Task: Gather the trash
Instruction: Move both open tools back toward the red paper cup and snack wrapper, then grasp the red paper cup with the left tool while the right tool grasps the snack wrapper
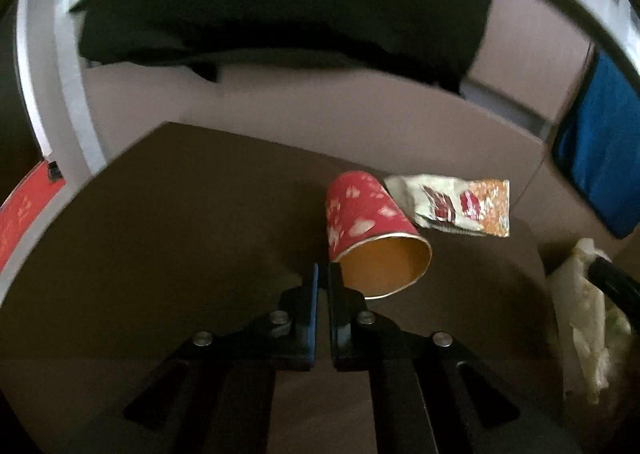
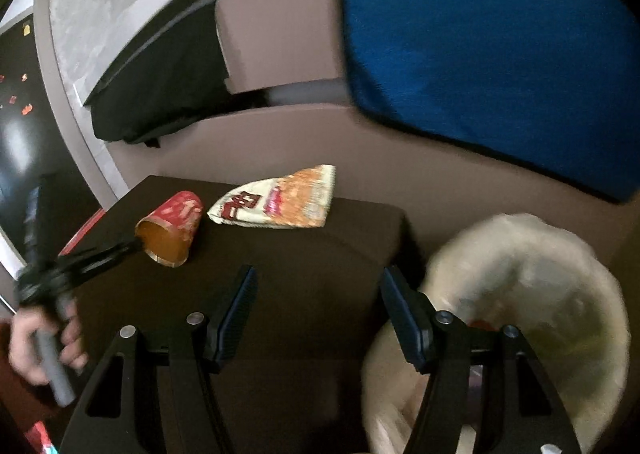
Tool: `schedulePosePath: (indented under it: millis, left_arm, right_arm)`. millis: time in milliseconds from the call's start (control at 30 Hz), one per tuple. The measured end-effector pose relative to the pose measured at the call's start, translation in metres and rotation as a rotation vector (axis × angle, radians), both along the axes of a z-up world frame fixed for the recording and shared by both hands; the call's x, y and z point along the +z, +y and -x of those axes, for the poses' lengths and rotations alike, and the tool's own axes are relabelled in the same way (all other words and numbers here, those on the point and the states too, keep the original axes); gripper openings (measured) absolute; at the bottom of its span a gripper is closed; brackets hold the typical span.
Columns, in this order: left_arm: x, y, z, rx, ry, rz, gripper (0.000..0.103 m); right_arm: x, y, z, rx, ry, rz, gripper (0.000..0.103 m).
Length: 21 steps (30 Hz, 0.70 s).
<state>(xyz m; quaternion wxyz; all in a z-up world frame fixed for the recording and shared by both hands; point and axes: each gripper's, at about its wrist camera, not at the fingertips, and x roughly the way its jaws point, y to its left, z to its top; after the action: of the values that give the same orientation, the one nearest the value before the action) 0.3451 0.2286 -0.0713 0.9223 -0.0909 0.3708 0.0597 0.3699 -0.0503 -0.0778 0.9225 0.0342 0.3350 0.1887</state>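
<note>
Left fingers (image 1: 323, 274) are pinched on the rim of the tipped red paper cup (image 1: 366, 225) on the dark tabletop (image 1: 180, 213), right fingers (image 2: 316, 282) are spread empty by the lined bin (image 2: 520, 254); the thin rim could be crushed or slipped from.

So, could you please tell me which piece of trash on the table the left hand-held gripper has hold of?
The red paper cup, pinched at its rim; the snack wrapper lies untouched behind it.

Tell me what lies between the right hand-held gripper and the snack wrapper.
Only bare dark table top lies between the right hand-held gripper and the snack wrapper, as the right wrist view shows.
</note>
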Motion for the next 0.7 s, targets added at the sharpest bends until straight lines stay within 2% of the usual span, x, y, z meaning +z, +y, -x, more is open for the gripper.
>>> schedulePosePath:
  millis: [100, 233, 333, 433, 500, 533, 567, 700]
  left_arm:
    - [0.012, 0.018, 0.027, -0.002, -0.02, 0.006, 0.004]
    - [0.025, 0.036, 0.06, 0.006, -0.066, -0.01, 0.004]
    - [0.024, 0.04, 0.07, 0.0, -0.073, -0.016, 0.004]
    - [0.02, 0.045, 0.072, -0.018, -0.056, 0.018, 0.004]
    - [0.016, 0.048, 0.071, -0.018, -0.047, 0.04, 0.004]
    - [0.014, 0.049, 0.07, -0.019, -0.043, 0.05, 0.004]
    - [0.011, 0.05, 0.067, -0.02, -0.037, 0.063, 0.004]
    - [0.002, 0.054, 0.061, -0.039, -0.011, 0.126, 0.006]
  right_arm:
    - [-0.01, 0.025, -0.04, -0.013, 0.037, -0.038, 0.061]
    - [-0.026, 0.049, -0.082, -0.068, 0.057, -0.033, 0.061]
    - [-0.038, 0.055, -0.107, -0.097, 0.091, -0.036, 0.061]
    - [-0.051, 0.06, -0.129, -0.105, 0.154, -0.049, 0.062]
    - [-0.056, 0.062, -0.136, -0.057, 0.201, -0.102, 0.052]
    - [-0.057, 0.063, -0.134, -0.035, 0.209, -0.116, 0.033]
    - [-0.056, 0.065, -0.128, -0.021, 0.202, -0.107, 0.023]
    - [-0.048, 0.072, -0.093, 0.07, 0.172, -0.069, 0.018]
